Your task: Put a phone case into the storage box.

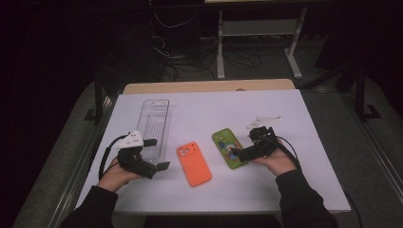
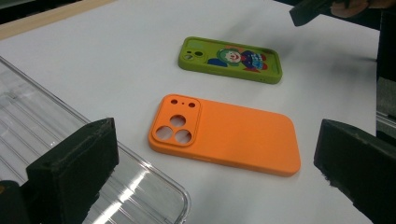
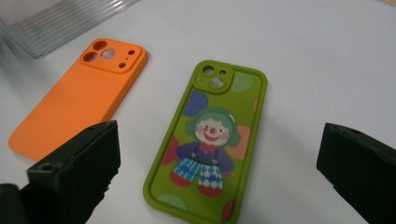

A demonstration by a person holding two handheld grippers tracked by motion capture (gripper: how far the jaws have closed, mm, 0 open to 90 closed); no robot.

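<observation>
The green phone case (image 3: 208,140) lies flat on the white desk (image 1: 214,109), back side up, printed with a clown in a green wig, blue top and checked trousers, with coloured blobs around it; its camera cut-out sits at the far end, and the rim is a thick olive-green; it rests right of the desk's middle, just beside the right gripper (image 1: 242,153), whose jaws stand wide apart with nothing between them, one jaw tip over the case's near right edge in the high view. The orange phone case (image 1: 193,163) lies to its left, near but apart, also back up, plain, with three round lens holes in a raised corner block; a clear plastic tray (image 1: 154,127) with a ribbed floor lies farther left, apart from the orange case. The left gripper (image 1: 157,154) is spread open and empty, at the tray's near end, pointing toward the orange case; nothing lies between either gripper and the cases.
</observation>
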